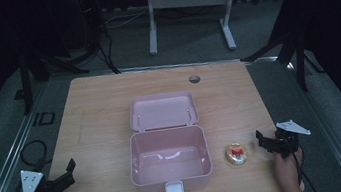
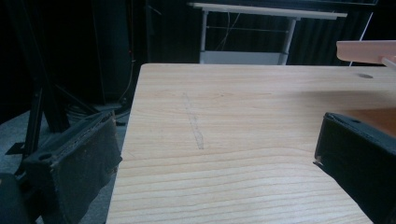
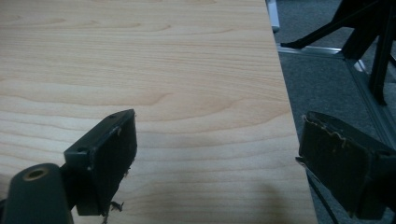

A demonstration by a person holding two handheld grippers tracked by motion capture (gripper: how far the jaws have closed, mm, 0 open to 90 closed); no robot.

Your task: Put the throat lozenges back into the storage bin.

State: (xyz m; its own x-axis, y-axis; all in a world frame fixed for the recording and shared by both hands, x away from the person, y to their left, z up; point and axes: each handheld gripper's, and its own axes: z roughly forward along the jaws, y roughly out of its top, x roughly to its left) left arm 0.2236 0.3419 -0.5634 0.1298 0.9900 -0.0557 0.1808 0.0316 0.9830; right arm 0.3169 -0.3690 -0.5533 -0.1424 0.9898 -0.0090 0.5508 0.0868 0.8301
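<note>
Centre of frame: pink box (image 1: 170,161), lid open, empty | lower corners: left gripper (image 1: 66,175), right gripper (image 1: 265,141), jaws wide, idle | likely next: grasping round item (image 1: 236,154).

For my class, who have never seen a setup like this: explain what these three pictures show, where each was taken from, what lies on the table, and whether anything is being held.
There is no robot here. A person sits at a wooden table and holds a hand tool with two black jaws in each hand: the left gripper and the right gripper.

The high view looks down from above the person's side. The two other pictures come from small cameras riding on the grippers, each looking along its own jaws at the tabletop.

On the table stands a pink box, its lid swung open toward the far side; it looks empty. To its right lies a small round item, golden with a red centre, too small to identify.

Both grippers are open with bare wood between the jaws, so nothing is held.
</note>
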